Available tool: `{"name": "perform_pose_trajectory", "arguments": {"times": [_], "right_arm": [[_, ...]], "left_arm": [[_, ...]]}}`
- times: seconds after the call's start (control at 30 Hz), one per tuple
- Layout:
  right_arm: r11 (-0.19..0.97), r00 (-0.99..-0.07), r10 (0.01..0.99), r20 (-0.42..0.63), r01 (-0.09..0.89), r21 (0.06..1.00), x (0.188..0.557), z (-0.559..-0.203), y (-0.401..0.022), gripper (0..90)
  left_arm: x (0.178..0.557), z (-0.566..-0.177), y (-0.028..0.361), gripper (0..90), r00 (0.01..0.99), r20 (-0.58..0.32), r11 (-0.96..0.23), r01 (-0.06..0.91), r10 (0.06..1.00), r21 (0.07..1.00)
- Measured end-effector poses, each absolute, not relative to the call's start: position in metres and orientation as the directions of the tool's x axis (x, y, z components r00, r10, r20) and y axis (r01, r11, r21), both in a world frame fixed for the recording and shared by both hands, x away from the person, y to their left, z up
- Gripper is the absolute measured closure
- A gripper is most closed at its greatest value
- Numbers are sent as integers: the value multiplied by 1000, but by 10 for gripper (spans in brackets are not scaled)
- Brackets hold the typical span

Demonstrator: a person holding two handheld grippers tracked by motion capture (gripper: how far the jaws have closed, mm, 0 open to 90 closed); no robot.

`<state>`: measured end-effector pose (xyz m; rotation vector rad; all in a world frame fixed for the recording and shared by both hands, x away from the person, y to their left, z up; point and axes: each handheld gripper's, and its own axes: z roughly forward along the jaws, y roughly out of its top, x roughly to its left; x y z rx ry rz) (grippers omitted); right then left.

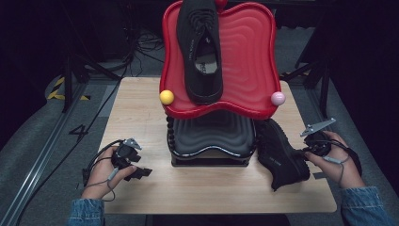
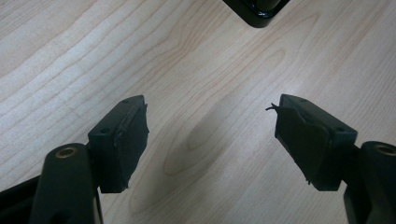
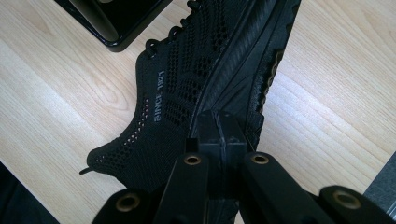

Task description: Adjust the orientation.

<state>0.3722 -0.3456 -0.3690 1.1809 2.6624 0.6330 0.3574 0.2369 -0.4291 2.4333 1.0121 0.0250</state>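
Note:
One black knit shoe [image 1: 200, 52] lies lengthwise on the left half of a red wavy tray [image 1: 249, 56]. A second black shoe [image 1: 282, 155] is tipped on its side on the table, right of the black stand, with its sole turned to the right. My right gripper [image 1: 301, 153] is at its heel end. In the right gripper view the gripper [image 3: 217, 128] has its jaws pressed together on the edge of this shoe [image 3: 187, 84], where upper meets sole. My left gripper [image 1: 141, 172] rests low over the table at the left; it [image 2: 210, 135] is open with bare wood between the pads.
The red tray sits on a black ribbed stand [image 1: 211, 136] in the middle of the wooden table [image 1: 141, 113]. A yellow ball [image 1: 166, 97] and a pink ball [image 1: 277, 98] cap the tray's front corners. Dark floor, cables and tripod legs surround the table.

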Motion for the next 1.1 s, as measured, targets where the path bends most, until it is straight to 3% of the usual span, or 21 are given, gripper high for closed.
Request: {"name": "perform_pose_trajectory", "arguments": {"times": [0.5, 1.1], "right_arm": [[555, -625, 781, 2, 695, 458, 378, -366, -369, 900], [525, -544, 837, -64, 764, 375, 401, -368, -397, 900]], "left_arm": [[356, -431, 238, 262, 719, -184, -593, 667, 670, 450], [357, -432, 236, 261, 725, -188, -599, 664, 663, 447]]}}
